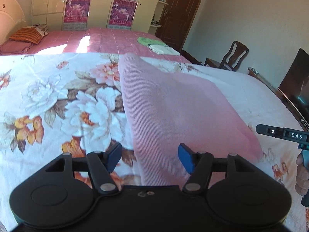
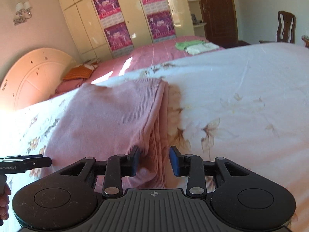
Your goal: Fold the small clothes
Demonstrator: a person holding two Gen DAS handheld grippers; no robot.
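Pink cloth [image 1: 173, 112] lies folded on the flowery sheet [image 1: 58, 100] that covers the near bed. It is a soft, ribbed piece, and its folded edge runs away from the cameras.

The left gripper [image 1: 149, 159] has its two blue pads spread wide apart. The near end of the pink cloth lies between and under them, but the pads do not press on it.

The right gripper [image 2: 154, 161] is partly open. A bunched fold of the pink cloth sits in the gap between its blue pads. The pad on the left looks to be just touching the cloth, and the other pad stands clear of it, so nothing is squeezed.

Far back on the pink bed [image 1: 115, 40] lie a green cloth [image 1: 148, 41] and a white cloth [image 1: 164, 49], side by side.
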